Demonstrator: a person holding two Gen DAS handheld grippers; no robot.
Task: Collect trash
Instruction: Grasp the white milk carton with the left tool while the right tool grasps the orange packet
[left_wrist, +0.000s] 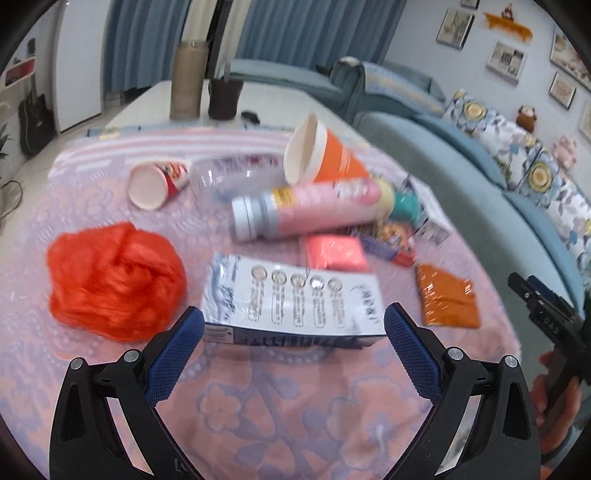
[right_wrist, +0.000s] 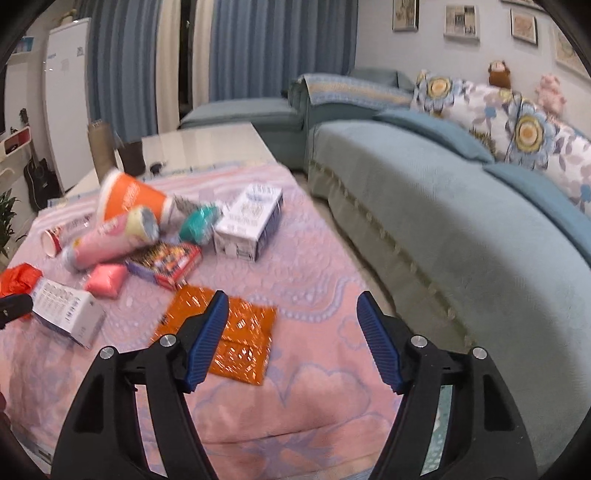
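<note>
Trash lies on a pink patterned cloth (left_wrist: 280, 406). My left gripper (left_wrist: 293, 321) is open, its blue pads either side of the near end of a white and blue carton (left_wrist: 295, 299). A crumpled red plastic bag (left_wrist: 114, 280) lies to its left. Behind are a pink tube (left_wrist: 310, 210), an orange paper cup (left_wrist: 325, 155), a small red and white cup (left_wrist: 155, 182), a pink packet (left_wrist: 336, 251) and an orange foil wrapper (left_wrist: 448, 297). My right gripper (right_wrist: 291, 306) is open and empty, just right of the orange wrapper (right_wrist: 229, 332). The carton also shows in the right wrist view (right_wrist: 68, 314).
A second white carton (right_wrist: 251, 221), a teal wad (right_wrist: 199, 221) and a colourful snack box (right_wrist: 166, 264) lie further back. A tan flask (left_wrist: 186, 79) and a dark cup (left_wrist: 225, 98) stand at the far end. A blue sofa (right_wrist: 443, 221) runs along the right.
</note>
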